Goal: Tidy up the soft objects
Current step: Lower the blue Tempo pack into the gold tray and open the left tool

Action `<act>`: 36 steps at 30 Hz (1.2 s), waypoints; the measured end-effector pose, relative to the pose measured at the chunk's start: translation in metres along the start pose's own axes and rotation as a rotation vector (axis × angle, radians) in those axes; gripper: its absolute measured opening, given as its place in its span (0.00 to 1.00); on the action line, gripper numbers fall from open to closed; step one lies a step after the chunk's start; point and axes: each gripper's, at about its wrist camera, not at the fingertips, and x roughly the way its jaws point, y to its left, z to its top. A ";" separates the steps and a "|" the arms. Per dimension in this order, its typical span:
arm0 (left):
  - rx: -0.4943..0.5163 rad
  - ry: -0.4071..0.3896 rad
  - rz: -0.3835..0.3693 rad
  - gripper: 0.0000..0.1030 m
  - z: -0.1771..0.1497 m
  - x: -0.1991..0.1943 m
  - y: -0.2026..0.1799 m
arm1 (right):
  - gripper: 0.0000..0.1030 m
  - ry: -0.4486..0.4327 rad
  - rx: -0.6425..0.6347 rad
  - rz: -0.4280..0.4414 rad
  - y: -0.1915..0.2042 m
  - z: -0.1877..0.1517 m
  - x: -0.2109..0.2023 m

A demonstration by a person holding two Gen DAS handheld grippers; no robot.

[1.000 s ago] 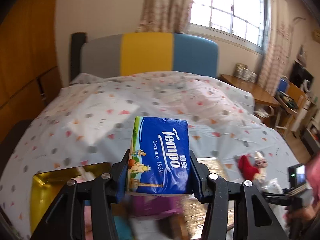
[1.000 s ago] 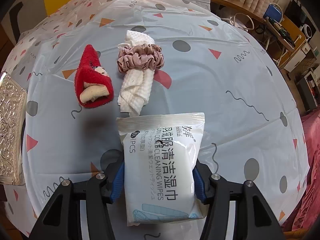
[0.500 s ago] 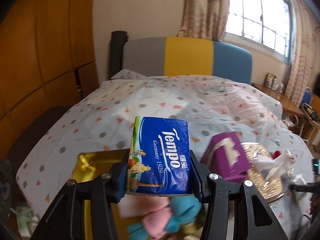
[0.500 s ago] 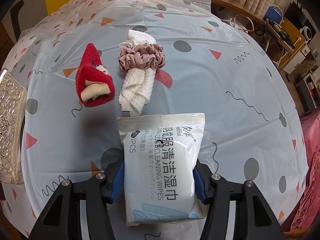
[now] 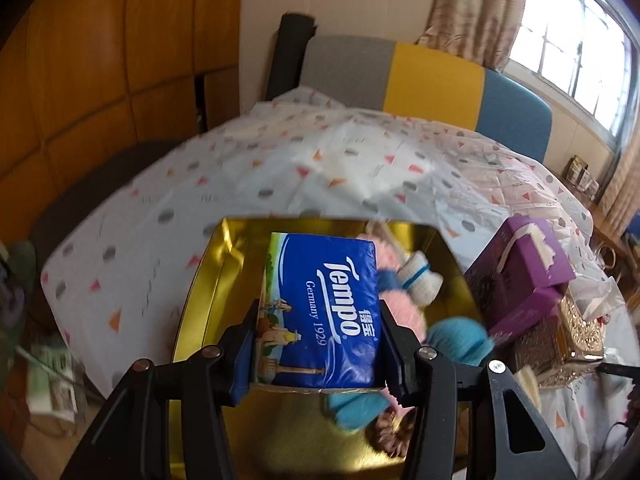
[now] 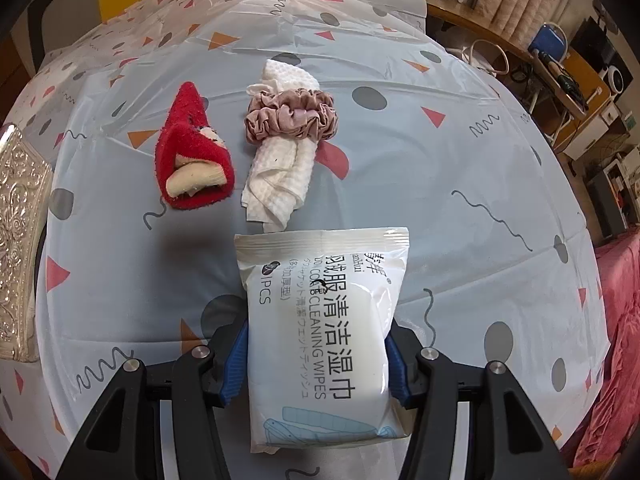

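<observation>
The left hand-held gripper [image 5: 318, 344] points forward and slightly down, its 2 blue-padded fingers clamped on the sides of a glossy blue Tempo tissue pack [image 5: 320, 308], which hangs above a shiny gold tray [image 5: 208, 280] on the bed [image 5: 160, 216]. Behind the pack at 1 o'clock, inside the tray, lie a fuzzy pink bundle [image 5: 404, 312], a white rolled sock with a blue band [image 5: 420, 280] and a fluffy teal piece [image 5: 460, 340]; a brown scrunchie [image 5: 390, 432] sits at 5 o'clock, partly hidden by the right finger. At 2 o'clock, just beside the tray, a purple tissue box [image 5: 524, 268] leans on an embossed gold box [image 5: 560, 344]. Farther off are the grey, yellow and blue headboard [image 5: 420, 76] and a window [image 5: 576, 40]. The right hand-held gripper [image 6: 318, 360] aims down at the sheet, clamped on a smooth white pack of cleaning wipes [image 6: 324, 328] held lengthwise between the fingers. Past its far edge at 12 o'clock, nearly touching, lies a white waffle-weave cloth [image 6: 280, 168] with a ruffled dusty-pink scrunchie [image 6: 292, 116] around it; a red fuzzy sock [image 6: 192, 148], folded into a cone, rests at 11 o'clock, apart from both. An embossed silver box edge [image 6: 20, 240] shows at 9 o'clock.
</observation>
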 end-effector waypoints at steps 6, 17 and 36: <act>-0.131 0.097 -0.021 0.51 -0.010 0.014 0.037 | 0.55 -0.003 -0.017 -0.011 0.000 0.001 0.001; -0.186 0.197 -0.029 0.51 0.034 0.076 0.046 | 0.55 -0.011 -0.037 -0.025 0.006 0.000 0.000; -0.065 0.035 0.134 0.83 0.026 0.040 0.032 | 0.55 -0.014 -0.049 -0.031 0.007 0.000 0.000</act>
